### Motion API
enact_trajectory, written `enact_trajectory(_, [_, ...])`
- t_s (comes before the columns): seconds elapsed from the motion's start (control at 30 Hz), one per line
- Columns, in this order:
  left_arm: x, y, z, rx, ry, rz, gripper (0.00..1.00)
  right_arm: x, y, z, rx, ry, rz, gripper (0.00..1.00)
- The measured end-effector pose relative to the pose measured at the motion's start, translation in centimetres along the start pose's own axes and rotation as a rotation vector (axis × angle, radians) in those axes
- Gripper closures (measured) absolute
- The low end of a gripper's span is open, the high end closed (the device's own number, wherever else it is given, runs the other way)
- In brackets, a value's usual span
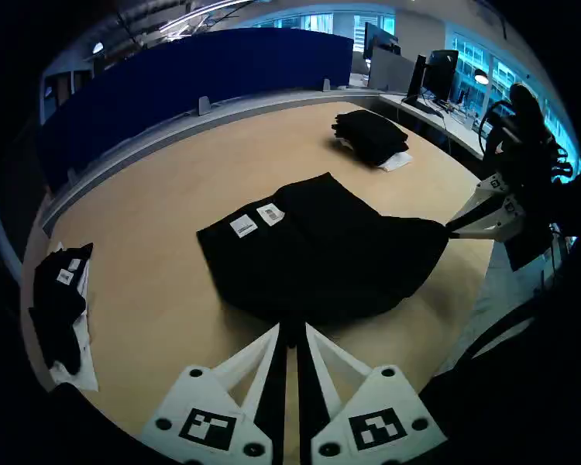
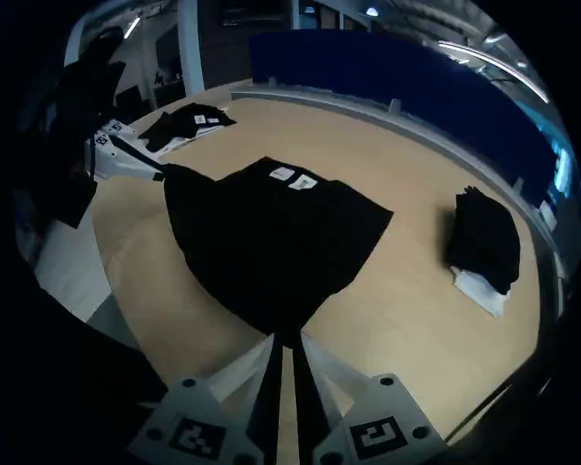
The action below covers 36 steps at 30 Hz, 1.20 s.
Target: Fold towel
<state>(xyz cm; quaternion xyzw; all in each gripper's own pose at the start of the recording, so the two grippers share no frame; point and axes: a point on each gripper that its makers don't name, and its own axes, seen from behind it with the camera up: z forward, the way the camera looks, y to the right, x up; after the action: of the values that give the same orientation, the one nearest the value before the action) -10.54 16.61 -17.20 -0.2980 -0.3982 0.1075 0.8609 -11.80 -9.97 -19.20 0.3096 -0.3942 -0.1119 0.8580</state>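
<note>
Right up close in the left gripper view: left tongs (image 1: 294,329), pressed together on the near edge of the black towel (image 1: 321,248). Likewise in the right gripper view: right tongs (image 2: 287,339), pinching another corner of it. Between the two, towel spread across the middle of the tan bench (image 1: 174,194), pinched corners raised, two white tags (image 1: 256,219) on top. Farther off, a loose dark pile (image 1: 62,298) at one side and a folded black stack (image 1: 372,136) beyond. At the back, a blue partition (image 1: 197,70).
</note>
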Motion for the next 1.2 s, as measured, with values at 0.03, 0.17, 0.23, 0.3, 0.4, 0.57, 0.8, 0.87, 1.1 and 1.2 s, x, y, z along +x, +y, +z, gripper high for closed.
enact_trajectory(0.03, [0.1,0.0,-0.1,0.000,0.001,-0.003,0.92,0.4,0.2,-0.3,-0.001,0.006,0.003,0.91])
enact_trajectory(0.17, [0.3,0.1,-0.2,-0.001,0.008,-0.017,0.92,1.9,0.7,-1.3,-0.004,0.027,0.008,0.91])
enact_trajectory(0.23, [0.4,0.2,-0.3,-0.002,0.010,-0.021,0.92,2.4,0.8,-1.7,-0.004,0.032,0.006,0.91])
enact_trajectory(0.3, [0.4,0.3,-0.3,-0.002,0.012,-0.024,0.92,2.8,1.0,-2.1,-0.003,0.035,0.005,0.91])
enact_trajectory(0.4, [0.5,0.3,-0.5,-0.002,0.012,-0.024,0.92,3.2,1.1,-2.5,0.000,0.036,0.002,0.91])
enact_trajectory(0.57, [0.3,0.2,-0.6,0.002,0.011,-0.028,0.92,3.4,1.5,-3.0,-0.003,0.035,-0.001,0.91])
enact_trajectory(0.8, [0.1,0.3,-0.7,0.000,0.009,-0.047,0.92,3.7,1.9,-3.4,-0.005,0.036,-0.004,0.91])
enact_trajectory(0.87, [0.1,0.3,-0.7,0.000,0.010,-0.048,0.92,3.8,2.0,-3.4,-0.006,0.036,-0.005,0.91])
enact_trajectory(1.1, [0.3,-0.1,-0.6,-0.003,0.007,-0.070,0.92,4.3,2.3,-3.4,-0.003,0.038,0.005,0.92])
enact_trajectory(1.2, [0.6,-0.6,-0.5,-0.004,0.006,-0.084,0.92,4.5,2.6,-3.2,-0.002,0.036,0.008,0.91])
